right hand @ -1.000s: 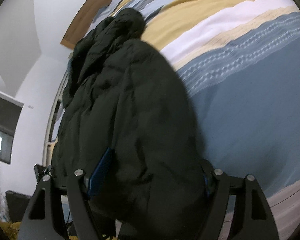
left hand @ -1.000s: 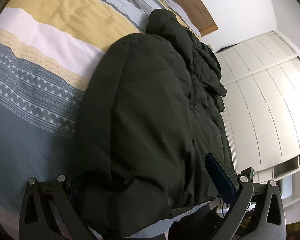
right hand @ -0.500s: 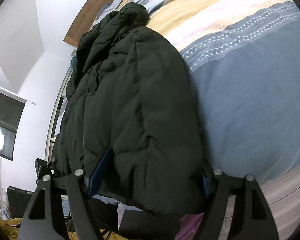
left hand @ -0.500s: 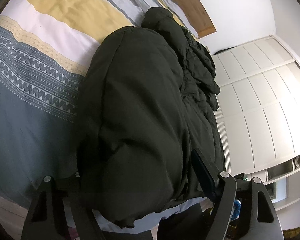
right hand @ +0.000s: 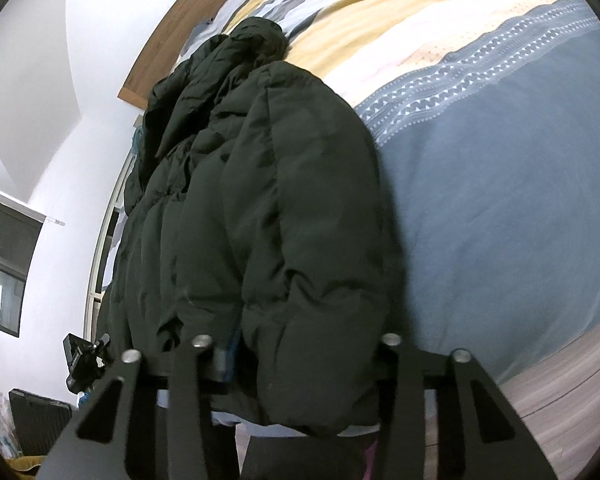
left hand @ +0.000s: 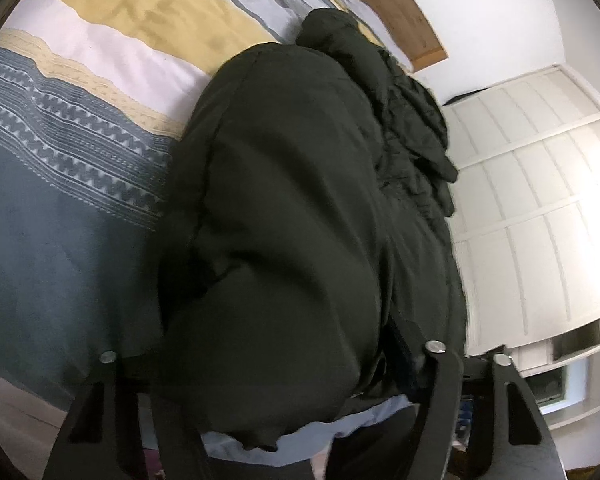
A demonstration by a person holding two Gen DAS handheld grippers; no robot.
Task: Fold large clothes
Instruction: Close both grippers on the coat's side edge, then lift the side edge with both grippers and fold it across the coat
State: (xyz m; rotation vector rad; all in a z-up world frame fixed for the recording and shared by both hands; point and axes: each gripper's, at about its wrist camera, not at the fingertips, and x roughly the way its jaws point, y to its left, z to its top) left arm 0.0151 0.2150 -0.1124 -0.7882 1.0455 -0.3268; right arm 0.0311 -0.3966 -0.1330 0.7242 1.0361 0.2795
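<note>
Jacket (left hand: pixel 284 208) dark and puffy, on striped bed (left hand: pixel 60 152), hem clamped by left gripper (left hand: pixel 276 364) and right gripper (right hand: pixel 300 356) fingers

Soft daylight, fisheye warp, slight blur

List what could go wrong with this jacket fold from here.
1. The puffy jacket bulges between both grippers, left gripper and right gripper; the thick fabric may slip out mid-fold.
2. Its hem sits at the bed edge, so a loose grip could let it slide to the floor.
</note>
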